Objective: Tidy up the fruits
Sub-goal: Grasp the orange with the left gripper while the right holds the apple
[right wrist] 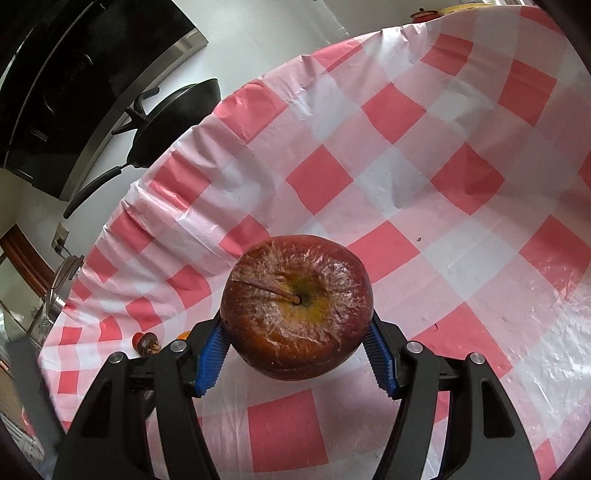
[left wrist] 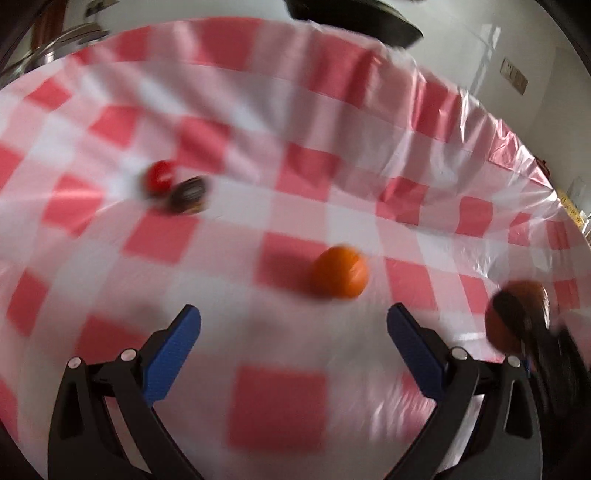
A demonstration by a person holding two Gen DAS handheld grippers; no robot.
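Observation:
My right gripper (right wrist: 297, 334) is shut on a dark red apple (right wrist: 297, 306) wrapped in cling film, held above the checked tablecloth (right wrist: 424, 177). In the left wrist view that apple (left wrist: 517, 314) shows at the right edge, held by the right gripper. My left gripper (left wrist: 293, 317) is open and empty above the cloth. An orange (left wrist: 340, 271) lies just ahead of it, slightly right. A small red fruit (left wrist: 159, 177) and a dark striped object (left wrist: 187, 194) lie together further off to the left; they also show in the right wrist view (right wrist: 147, 343). The left view is blurred.
The table's far edge drops off to a white floor (right wrist: 258, 33). A black pan (right wrist: 173, 118) and a dark appliance (right wrist: 66, 81) stand beyond the edge. Metal ware (left wrist: 59, 44) sits past the far left corner.

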